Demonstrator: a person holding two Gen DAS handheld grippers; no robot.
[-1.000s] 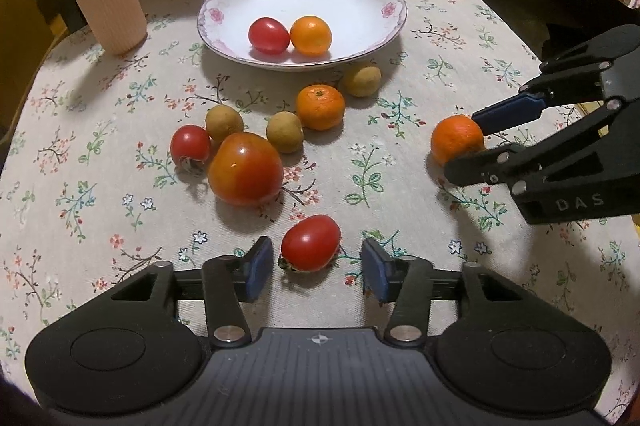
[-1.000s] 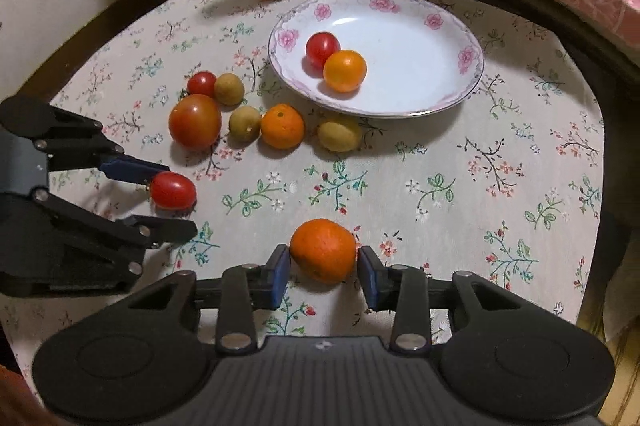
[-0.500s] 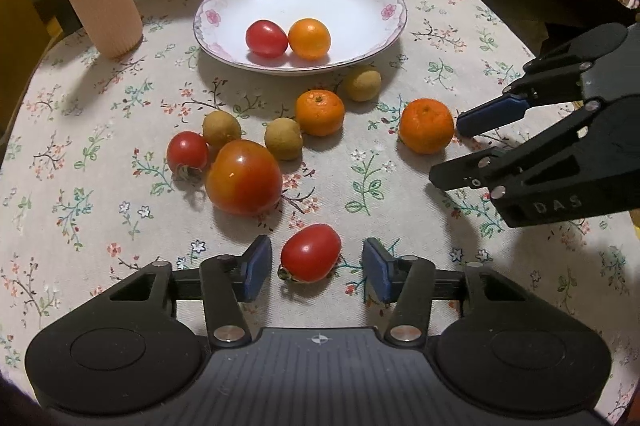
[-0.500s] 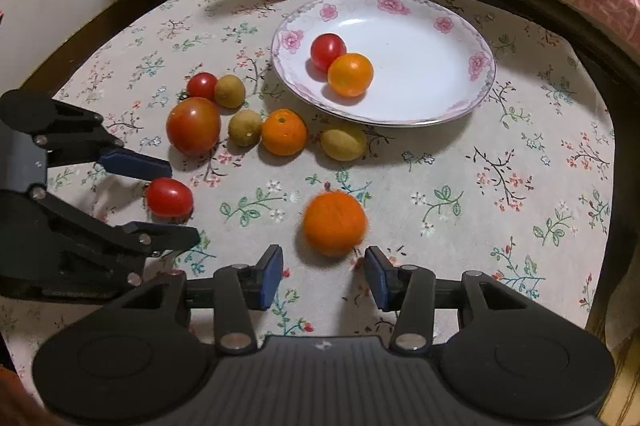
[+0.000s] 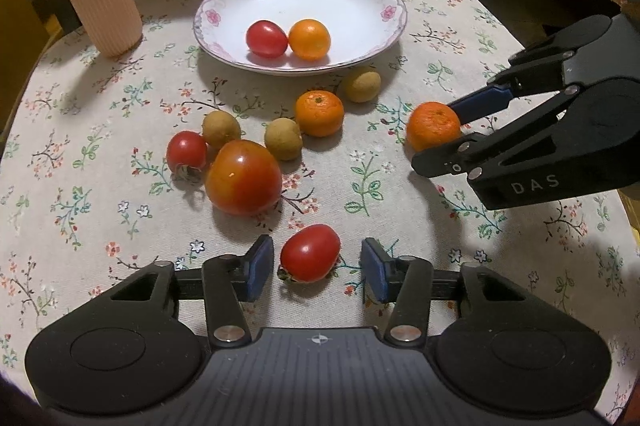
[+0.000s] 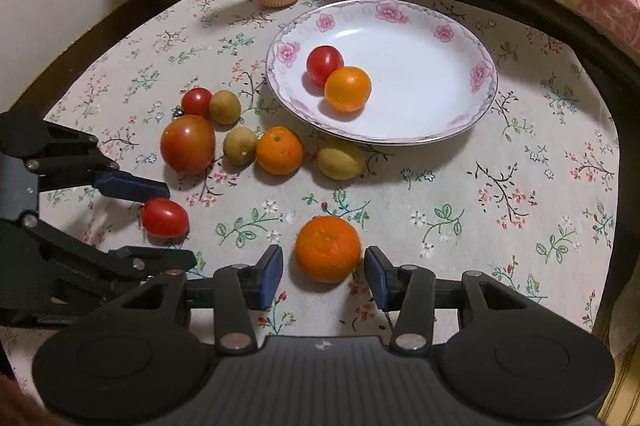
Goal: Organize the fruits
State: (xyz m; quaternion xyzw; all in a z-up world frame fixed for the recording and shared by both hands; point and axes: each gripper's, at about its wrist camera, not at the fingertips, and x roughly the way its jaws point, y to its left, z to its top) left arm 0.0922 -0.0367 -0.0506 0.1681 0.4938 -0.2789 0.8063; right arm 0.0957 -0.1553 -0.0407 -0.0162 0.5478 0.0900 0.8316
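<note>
Grasp step: left gripper (image 5: pixel 316 268) jaws, spread, had just been closing around tomato (image 5: pixel 310 253); right gripper (image 6: pixel 325 272) spread around orange (image 6: pixel 328 249). Next: pinch, carry to plate (image 6: pixel 476 105).

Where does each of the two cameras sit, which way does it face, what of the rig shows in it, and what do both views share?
Left wrist: sits on the left gripper, looking steeply down past its blue pads at a small red tomato lying untouched between them; the right gripper enters at the right.
Right wrist: sits on the right gripper, looking down at a mandarin between its open pads; the left gripper enters at the left.
Shared: the flowered plate, the loose fruit, the floral tablecloth, both grippers.
</note>
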